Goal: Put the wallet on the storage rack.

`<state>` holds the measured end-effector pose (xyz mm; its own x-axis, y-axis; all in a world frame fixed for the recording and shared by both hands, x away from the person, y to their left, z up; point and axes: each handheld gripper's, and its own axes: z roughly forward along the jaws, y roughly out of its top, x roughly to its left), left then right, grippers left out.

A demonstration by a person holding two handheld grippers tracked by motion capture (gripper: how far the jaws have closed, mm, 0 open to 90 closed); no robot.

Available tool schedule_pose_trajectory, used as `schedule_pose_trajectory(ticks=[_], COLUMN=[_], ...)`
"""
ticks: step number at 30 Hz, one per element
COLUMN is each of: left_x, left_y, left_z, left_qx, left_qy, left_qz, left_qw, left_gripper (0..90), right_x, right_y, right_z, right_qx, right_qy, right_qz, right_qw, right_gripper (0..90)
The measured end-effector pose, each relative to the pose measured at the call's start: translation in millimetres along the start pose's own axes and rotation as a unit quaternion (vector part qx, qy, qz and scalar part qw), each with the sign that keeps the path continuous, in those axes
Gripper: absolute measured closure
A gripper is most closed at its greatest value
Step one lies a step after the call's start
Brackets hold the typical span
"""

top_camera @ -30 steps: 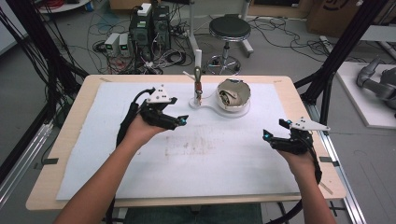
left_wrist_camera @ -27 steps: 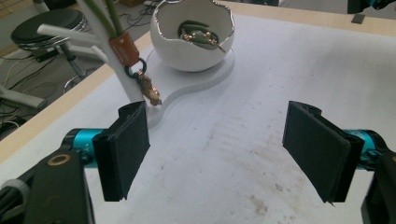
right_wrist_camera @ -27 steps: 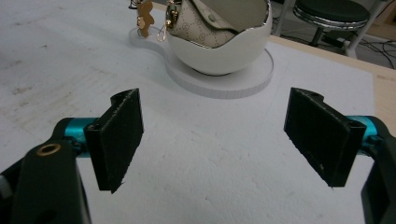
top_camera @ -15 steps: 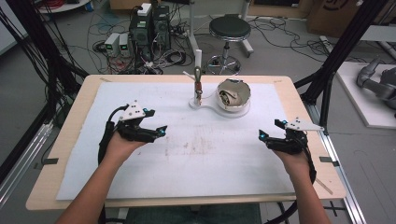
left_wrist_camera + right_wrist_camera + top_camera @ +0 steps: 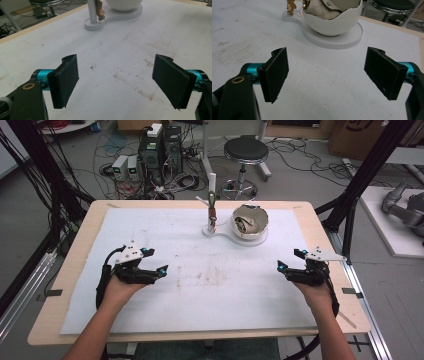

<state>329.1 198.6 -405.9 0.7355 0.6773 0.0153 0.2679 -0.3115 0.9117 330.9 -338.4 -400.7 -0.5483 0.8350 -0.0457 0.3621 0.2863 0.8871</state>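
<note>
A white bowl point(image 5: 250, 226) at the far centre holds a patterned pouch point(image 5: 325, 10) (top cut off). Left gripper point(image 5: 154, 261), its jaws just opening, and right gripper point(image 5: 289, 260) both gape wide, empty.

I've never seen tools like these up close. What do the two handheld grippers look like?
Each gripper, left and right, is a black body with a grey three-cornered plate on top, turquoise fittings and a black cable trailing back along the forearm. The jaws end in flat black rectangular pads, and a brass-coloured ring sits near the base. The forearms are bare, with no sleeves.

Beige monogram pouch point(image 5: 324, 10), white bowl point(image 5: 334, 26).
</note>
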Motion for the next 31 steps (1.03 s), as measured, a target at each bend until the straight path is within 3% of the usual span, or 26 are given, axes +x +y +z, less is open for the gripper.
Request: schedule_pose_trajectory(ticks=[13,31], left_x=[13.5,15.0], left_y=[-10.2,-11.0], left_z=[-16.7,-15.0], left_qx=[-0.01,-0.008], left_qy=[0.025,0.025], left_qz=[-0.03,-0.027], left_qw=[0.9992,0.9993], left_gripper=[21.1,21.1], right_x=[0.3,0.6], right_y=[0.8,-0.5], right_z=[2.3,2.2], right_qx=[0.001,0.003], right_qy=[-0.001,-0.002], right_qz=[-0.002,0.0], right_qw=[1.0,1.0], right_gripper=[20.2,20.2])
